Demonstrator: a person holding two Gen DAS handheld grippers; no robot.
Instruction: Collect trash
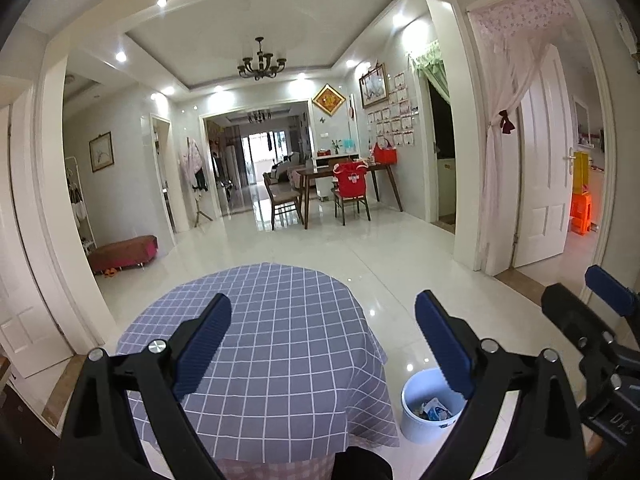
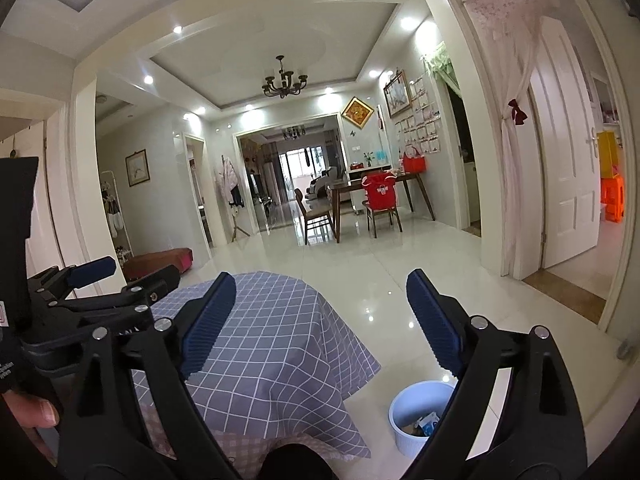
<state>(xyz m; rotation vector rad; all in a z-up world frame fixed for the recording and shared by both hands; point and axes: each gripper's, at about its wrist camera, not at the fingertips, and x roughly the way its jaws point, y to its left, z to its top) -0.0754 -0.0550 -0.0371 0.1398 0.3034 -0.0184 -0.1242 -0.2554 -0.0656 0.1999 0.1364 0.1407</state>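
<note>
Blue-padded grippers held wide over the checked cloth, both empty.
Left gripper (image 1: 323,340) and right gripper (image 2: 316,320) hover above the table (image 1: 280,320); trash (image 1: 434,410) lies in the upright white bin (image 1: 416,424) on the floor by the table's right edge.

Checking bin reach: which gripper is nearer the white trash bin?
Right, by a small margin. The right gripper is above the trash bin. The left gripper is over the checked tablecloth, left of it.
</note>
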